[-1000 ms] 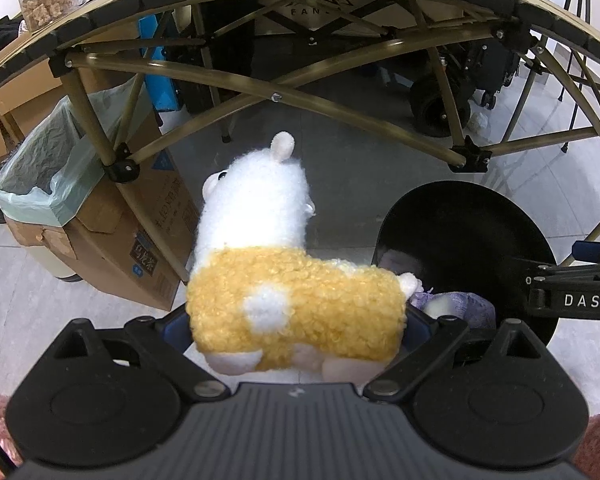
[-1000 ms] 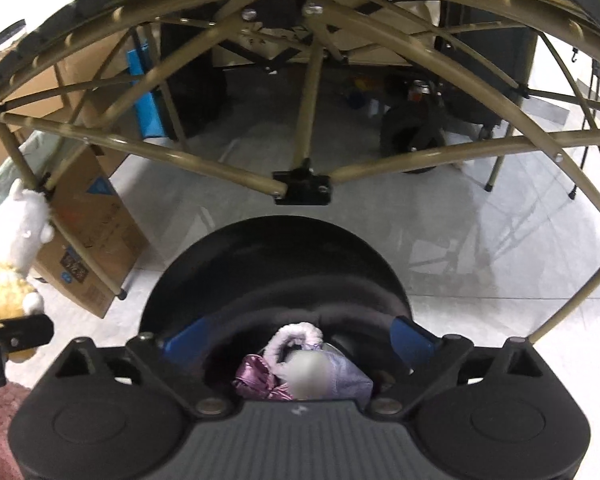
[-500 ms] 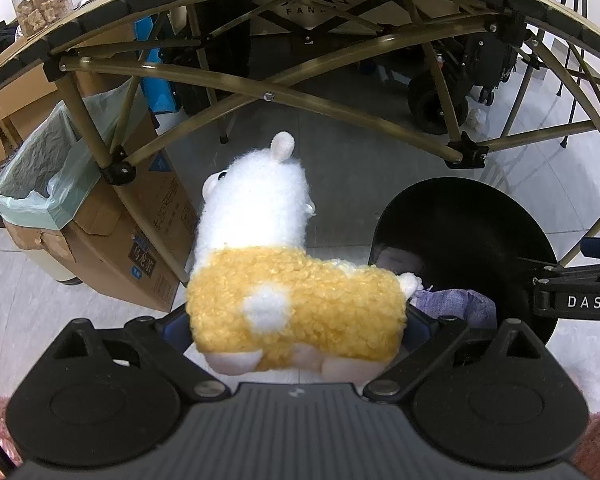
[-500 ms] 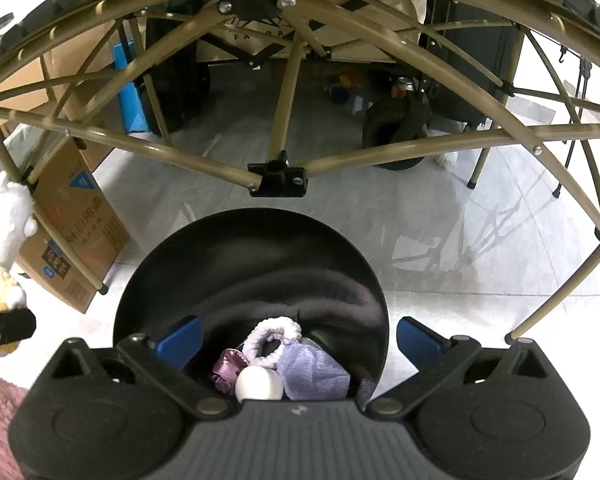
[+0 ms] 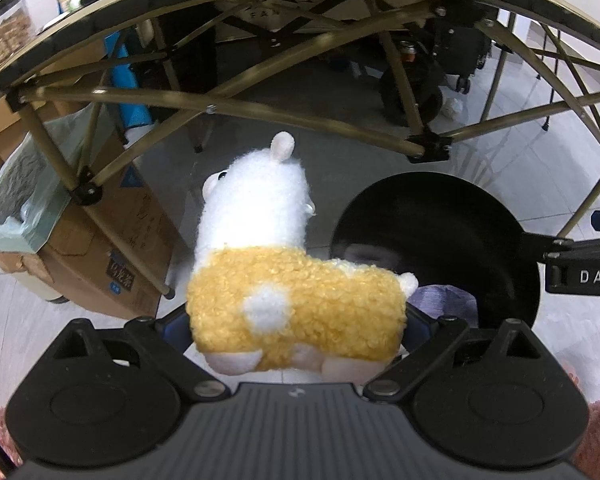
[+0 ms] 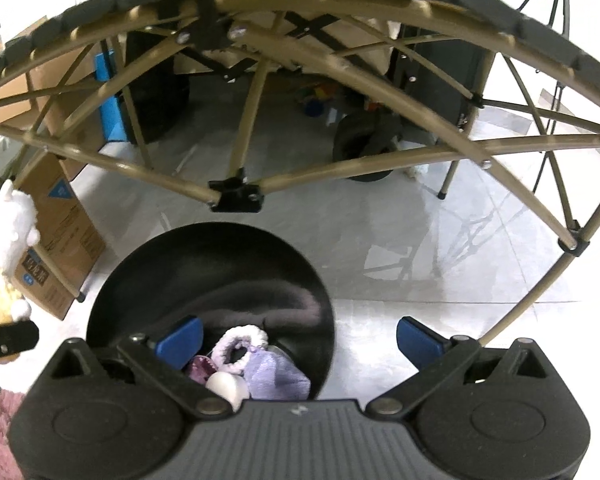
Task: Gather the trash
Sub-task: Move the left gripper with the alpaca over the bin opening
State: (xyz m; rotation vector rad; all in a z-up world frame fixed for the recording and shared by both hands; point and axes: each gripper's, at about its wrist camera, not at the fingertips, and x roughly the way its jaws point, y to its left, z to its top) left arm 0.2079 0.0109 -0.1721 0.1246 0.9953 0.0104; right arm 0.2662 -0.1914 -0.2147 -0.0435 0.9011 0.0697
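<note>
Plush alpaca [image 5: 292, 300]: we hold it in the left gripper [image 5: 296, 320], jaws pressed into its yellow body from both sides, white head pointing away from the camera at the centre of the left wrist view. Gripping the thick body rather than the neck looks like the firmer hold.

Black bin [image 6: 210, 280]: a round dark container, lower centre of the right wrist view and right of centre in the left. It sits just right of the alpaca, so we judge it to be where the toy is to go.

Bin contents: a lilac cloth [image 6: 276, 376], a pale knitted ring [image 6: 242, 344], a small white ball [image 6: 226, 386] and something pink lie at the bottom, near the lower edge of the frame.

Right gripper [image 6: 300, 338]: jaws wide apart and empty, blue pads [image 6: 182, 334] over and beside the bin's near rim. Whether it steadies the bin we cannot tell.

Desk frame [image 5: 300, 116]: olive crossed tubes of a folding desk arch across the top of both views; we are working low, facing its underside above the tiled floor [image 6: 440, 248].

Lined box [image 5: 16, 192]: a cardboard box with a pale green liner stands at the left edge of the left view, well apart from the bin.

Next: we judge the alpaca must travel right over the bin's opening before the jaws part.
</note>
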